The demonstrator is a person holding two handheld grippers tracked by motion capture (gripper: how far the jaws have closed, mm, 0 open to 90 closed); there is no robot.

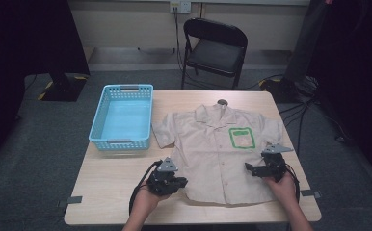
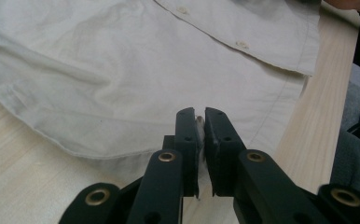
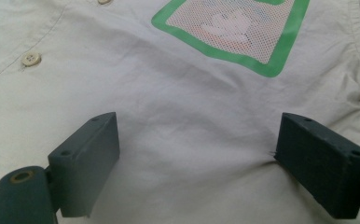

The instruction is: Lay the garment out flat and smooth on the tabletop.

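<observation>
Shirt (image 1: 218, 149) hem pinched in left gripper (image 2: 200, 122), right gripper (image 3: 197, 144) spread over its chest

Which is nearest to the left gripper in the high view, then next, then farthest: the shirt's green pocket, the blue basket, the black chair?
From the left gripper:
1. Blue basket, ahead, left side of the table.
2. Green pocket, ahead to the right, on the shirt.
3. Black chair, beyond the table's far edge.

Even overhead light falls on the table (image 1: 102, 183), while the room's edges at 9 and 3 o'clock sink into near black. Shadows stay soft and short. The high view is low in detail. In both gripper views the shirt (image 3: 178, 116) is sharp; the near tongs (image 2: 200, 140) blur slightly.
</observation>
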